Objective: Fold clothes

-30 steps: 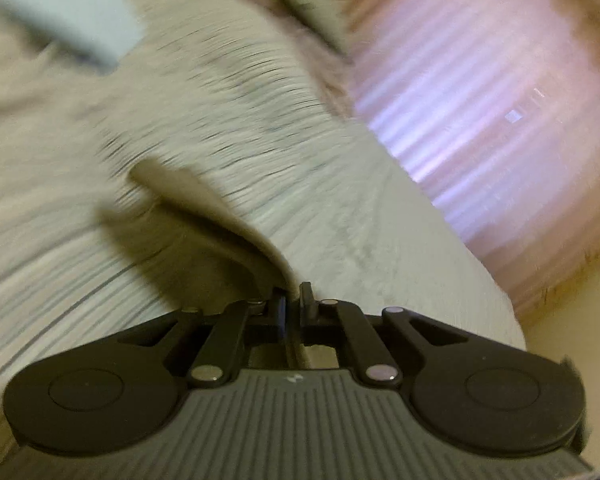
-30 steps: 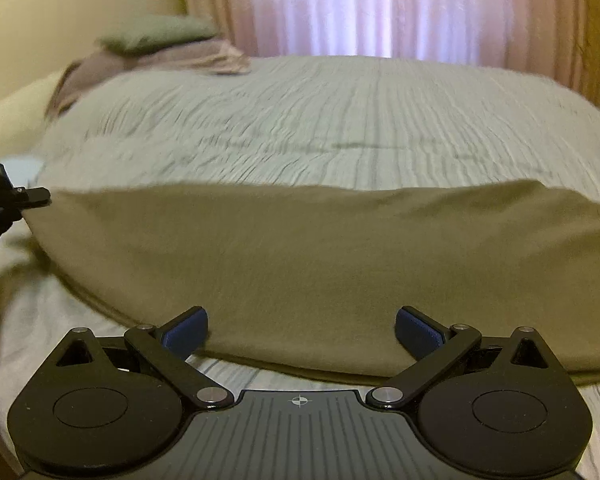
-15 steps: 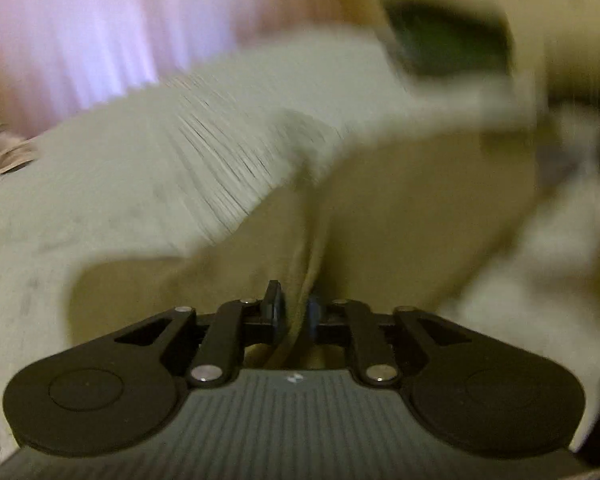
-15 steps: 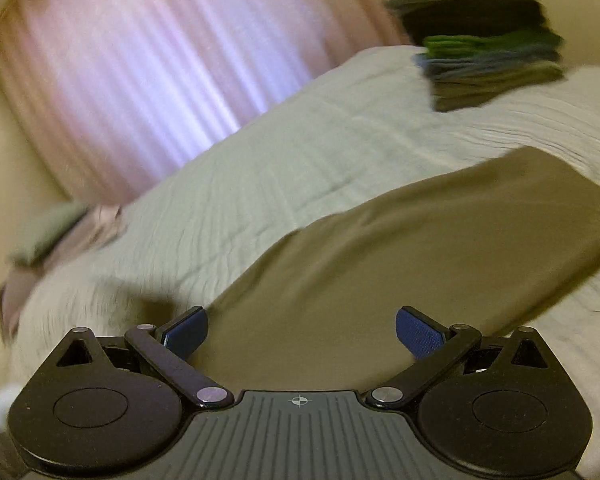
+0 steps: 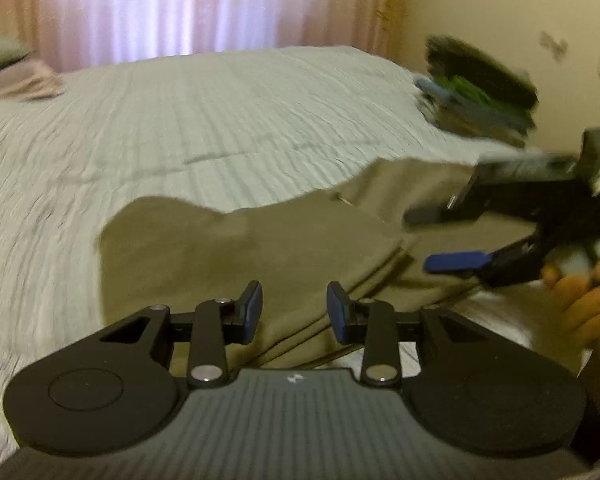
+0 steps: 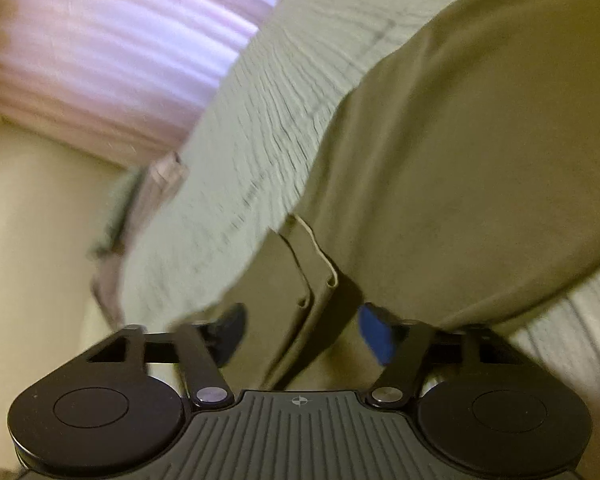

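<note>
An olive-brown garment lies folded over on the pale ribbed bedspread. My left gripper is open just above its near edge and holds nothing. My right gripper comes in from the right, open, a hand behind it. In the right wrist view the garment's layered corner, with a pale seam edge, sits between the jaws of the right gripper, which stand apart around it. The rest of the garment spreads beyond.
A stack of folded clothes in dark, green and blue sits at the bed's far right by the wall. A pillow and pink cloth lie at the far left. Pink curtains hang behind the bed.
My left gripper has opened and let go of the garment, which now lies folded over. My right gripper has swung down onto the garment's corner, its jaws narrower than before.
</note>
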